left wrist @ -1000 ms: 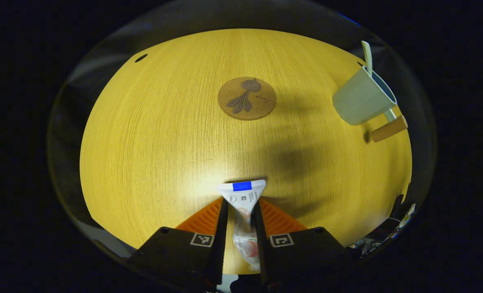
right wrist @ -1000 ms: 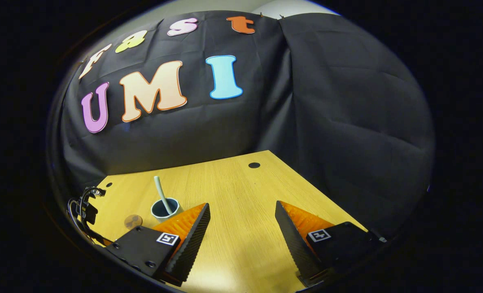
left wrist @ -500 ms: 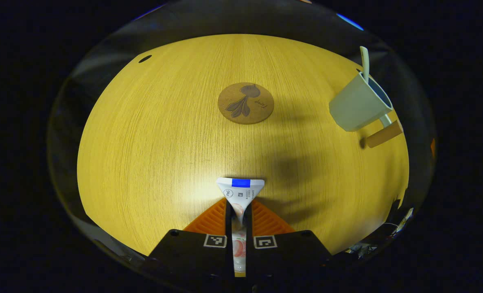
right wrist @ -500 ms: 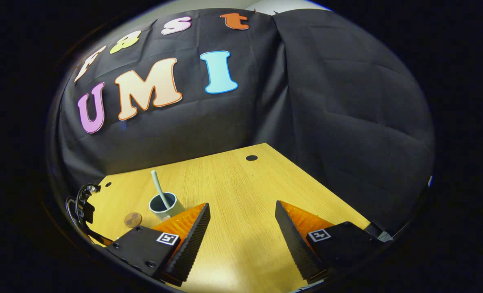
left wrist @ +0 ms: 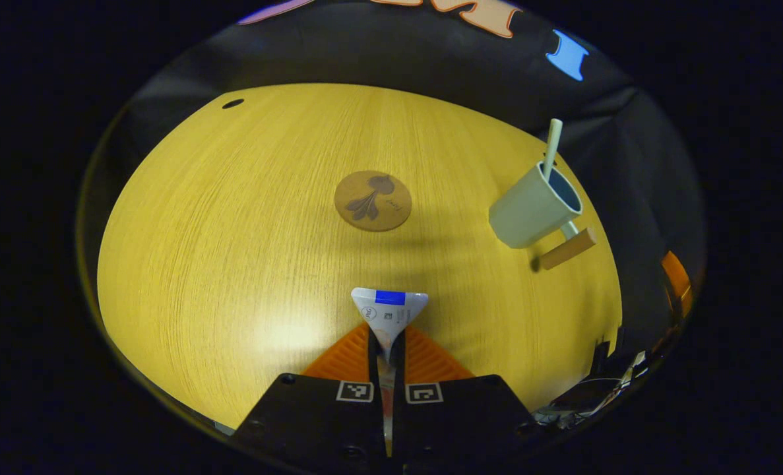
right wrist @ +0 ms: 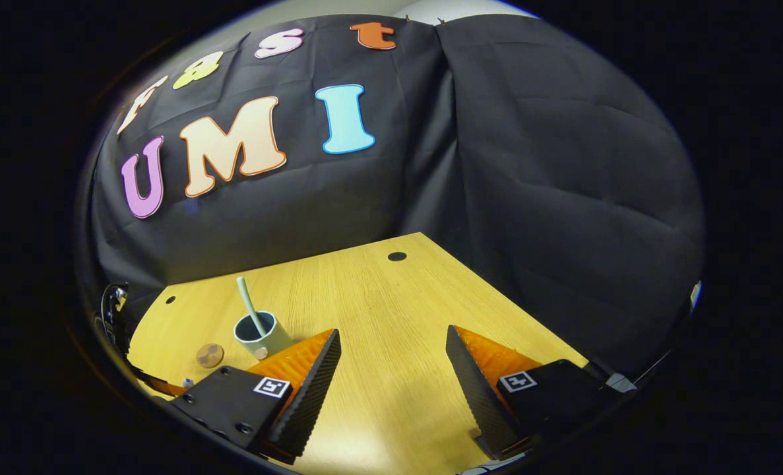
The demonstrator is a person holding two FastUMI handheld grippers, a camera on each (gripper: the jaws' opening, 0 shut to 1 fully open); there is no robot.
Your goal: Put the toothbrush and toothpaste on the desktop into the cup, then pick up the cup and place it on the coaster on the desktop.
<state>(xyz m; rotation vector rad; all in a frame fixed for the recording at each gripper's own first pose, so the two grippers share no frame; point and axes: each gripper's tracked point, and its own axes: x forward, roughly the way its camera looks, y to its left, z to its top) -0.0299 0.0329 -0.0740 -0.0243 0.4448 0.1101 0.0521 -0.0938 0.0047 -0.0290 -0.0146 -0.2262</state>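
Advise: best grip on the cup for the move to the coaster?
Take the cup by its wall, just under the rim, coming in level from the side away from the handle. It stands upright with the toothbrush poking out, so a top-down approach looks blocked. The right claw is open and free; the left claw holds the toothpaste.

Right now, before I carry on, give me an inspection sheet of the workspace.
Surface: yellow wood-grain desktop, bare around the items.
Job's things: white toothpaste tube in left tool; pale green toothbrush standing in pale green cup with wooden handle; round cork coaster unoccupied.
Clutter: nothing seen.
Grippers: left tool shut on the tube; right tool open, holding nothing.
Cables: dark cables at desk edge.
Surroundings: black cloth wall.
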